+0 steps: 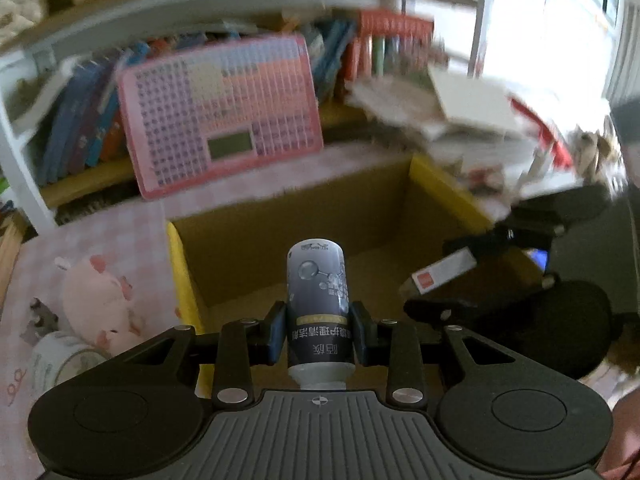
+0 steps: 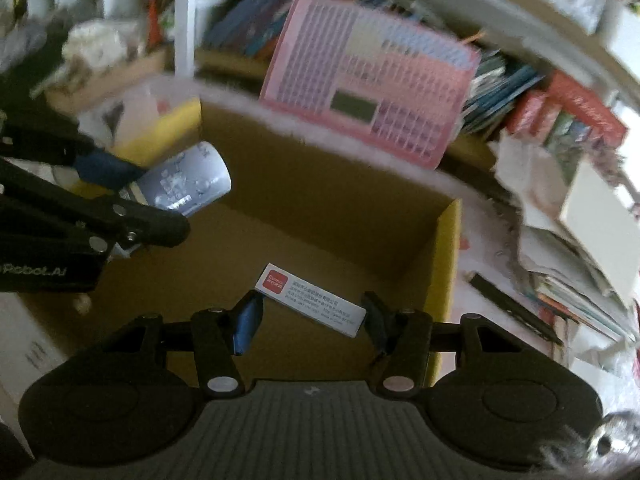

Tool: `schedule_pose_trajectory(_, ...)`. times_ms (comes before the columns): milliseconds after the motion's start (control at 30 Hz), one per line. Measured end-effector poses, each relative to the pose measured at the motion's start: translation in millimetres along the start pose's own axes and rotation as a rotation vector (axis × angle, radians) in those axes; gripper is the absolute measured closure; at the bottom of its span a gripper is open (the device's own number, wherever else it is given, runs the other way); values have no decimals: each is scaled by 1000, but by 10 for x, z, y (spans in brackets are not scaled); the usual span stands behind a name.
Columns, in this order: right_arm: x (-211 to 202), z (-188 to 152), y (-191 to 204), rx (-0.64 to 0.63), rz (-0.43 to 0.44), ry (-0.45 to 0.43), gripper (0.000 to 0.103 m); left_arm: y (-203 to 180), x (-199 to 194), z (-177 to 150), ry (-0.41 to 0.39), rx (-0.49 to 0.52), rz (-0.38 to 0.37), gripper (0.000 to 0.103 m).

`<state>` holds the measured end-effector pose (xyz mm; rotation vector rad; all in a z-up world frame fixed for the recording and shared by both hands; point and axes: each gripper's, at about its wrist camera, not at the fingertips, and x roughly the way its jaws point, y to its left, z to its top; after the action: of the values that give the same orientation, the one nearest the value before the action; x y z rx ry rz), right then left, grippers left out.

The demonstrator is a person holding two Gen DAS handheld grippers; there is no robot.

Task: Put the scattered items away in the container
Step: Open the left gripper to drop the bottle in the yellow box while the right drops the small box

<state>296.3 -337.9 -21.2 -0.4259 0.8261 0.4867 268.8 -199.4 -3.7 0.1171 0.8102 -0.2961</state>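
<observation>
Closest to the lens, the left gripper is clamped on a small grey-blue bottle, its blue pads pressing both sides just above the white cap, which sits nearest the camera. The bottle's long axis runs straight away along the fingers, rounded base pointing out over the open cardboard box with yellow edges. Its label carries pale molecule graphics and Chinese lettering. The right gripper holds a flat white box with a red square at one end (small print covers the rest); it lies crosswise between the pads, red end tilted upward to the left, also above the carton's brown interior. The carton rests on a pink checked cloth, beside a pink plush pig. Behind stand a pink chart board and crowded bookshelves, heavily blurred.
</observation>
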Motion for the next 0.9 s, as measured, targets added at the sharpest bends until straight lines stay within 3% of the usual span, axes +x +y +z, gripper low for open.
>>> schedule_pose_trajectory(167,242,85,46,-181,18,69,51,-70,351,-2,89,61,28,71)
schedule_pose_trajectory(333,448,134,119,-295,135,215,51,-79,443,28,123,83,22,71)
schedule_pose_trajectory(533,538,100,46,-232,228,304,51,-141,476,12,162,100,2,70)
schedule_pose_trajectory(800,467,37,48,-196,203,293,50,-152,442,6,148,106,-14,71)
schedule_pose_trajectory(900,445,50,57,-197,190,273,36,-132,443,8,153,109,-21,67)
